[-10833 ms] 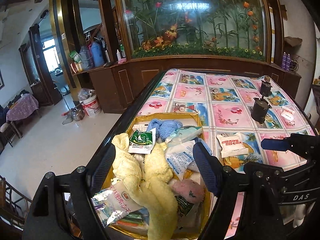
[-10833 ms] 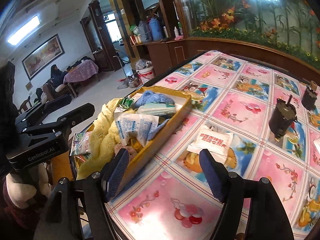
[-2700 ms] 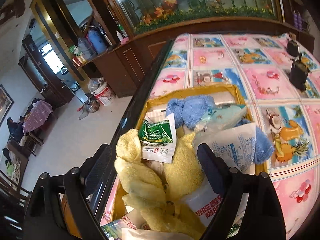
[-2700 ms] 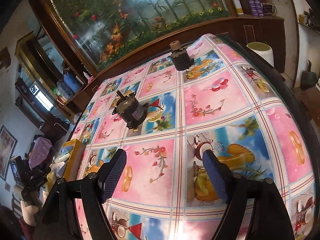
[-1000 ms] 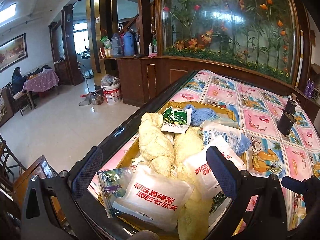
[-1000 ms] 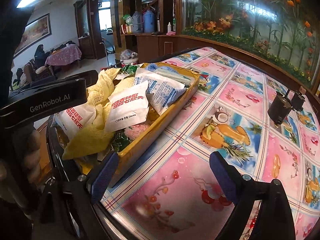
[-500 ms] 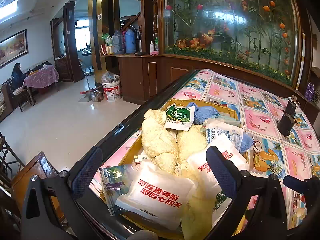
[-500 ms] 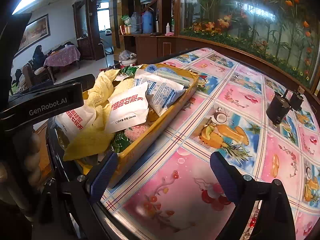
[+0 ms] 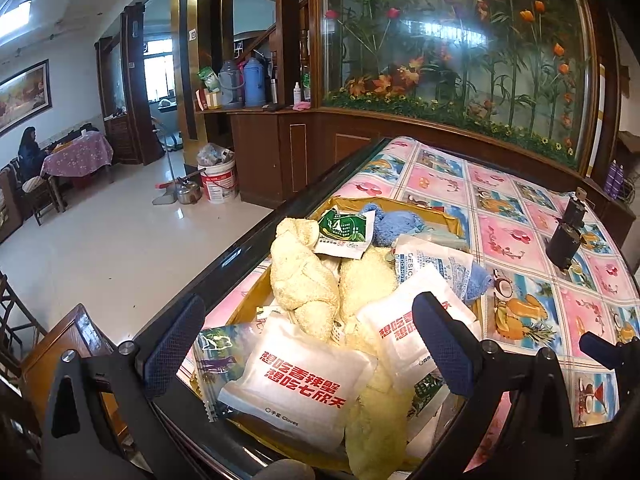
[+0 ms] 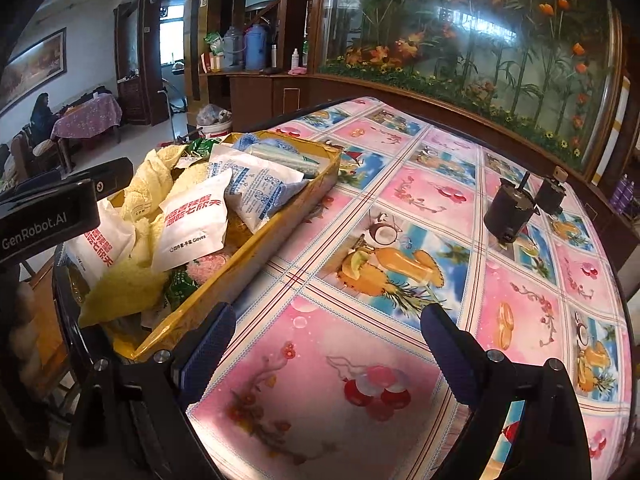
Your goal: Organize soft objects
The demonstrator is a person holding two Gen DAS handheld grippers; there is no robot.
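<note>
Both the left tool (image 9: pixel 316 350) and right tool (image 10: pixel 326 346) gape empty beside an overfilled yellow tray (image 10: pixel 256 240), where the white glove packet (image 9: pixel 298 384) on top could slide off the surface's (image 10: pixel 400 280) edge

A home's living-dining room: a fruit-print tablecloth (image 10: pixel 400 248), wooden cabinets (image 9: pixel 280 152) with thermoses (image 9: pixel 254 82), a flower-painted glass screen (image 9: pixel 460 48), a wall painting (image 9: pixel 22 94).
</note>
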